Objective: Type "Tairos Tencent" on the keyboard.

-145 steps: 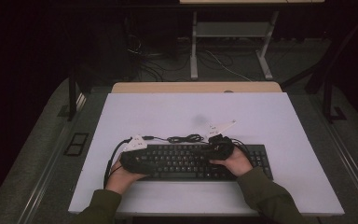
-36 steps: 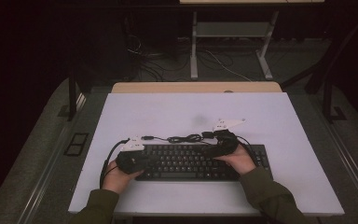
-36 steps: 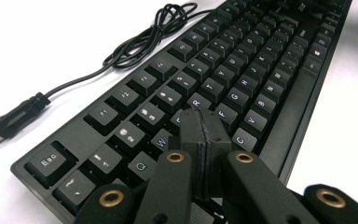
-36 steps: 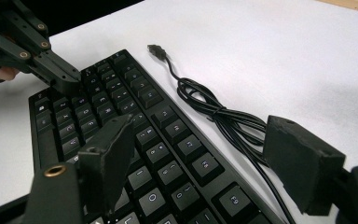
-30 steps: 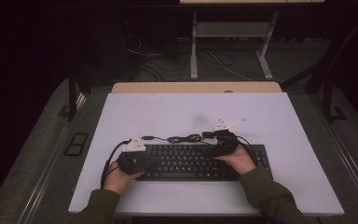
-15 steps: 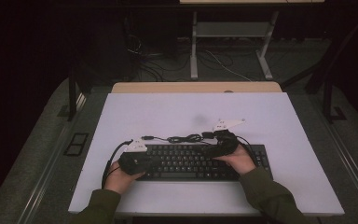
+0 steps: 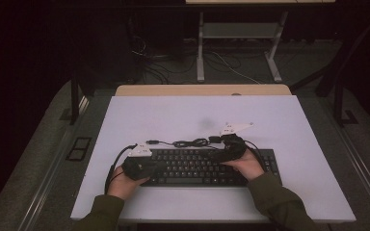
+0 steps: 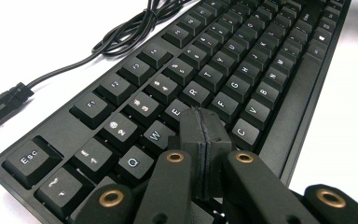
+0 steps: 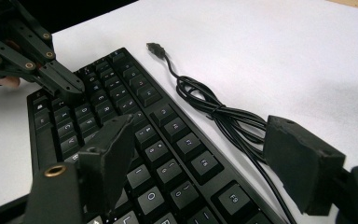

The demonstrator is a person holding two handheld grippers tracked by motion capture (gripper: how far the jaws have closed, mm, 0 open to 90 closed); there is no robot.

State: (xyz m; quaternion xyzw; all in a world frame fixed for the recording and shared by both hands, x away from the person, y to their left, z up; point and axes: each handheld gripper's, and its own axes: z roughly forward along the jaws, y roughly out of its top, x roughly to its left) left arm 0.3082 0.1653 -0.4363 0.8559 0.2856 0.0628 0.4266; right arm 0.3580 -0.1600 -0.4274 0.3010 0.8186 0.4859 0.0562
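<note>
Since the earliest frame your right tongs [image 7: 218, 155] have edged slightly up the worktop; over the last second neither hand has shifted. Your left tongs [image 8: 204, 135] are pressed together, nothing between them, their tips down among the keys near E and D at the left end of the flat black plastic keyboard [image 7: 202, 167]. Your right tongs stand wide apart, one jaw over the upper key rows and the other over the coiled black cable [image 9: 223, 116] just behind the keyboard; they clamp nothing. The keyboard lies across the near half of the white worktop [image 7: 270, 120], long side towards you. Its cable bunches along the back edge, and the USB plug [image 9: 155, 48] rests loose on the white surface.
</note>
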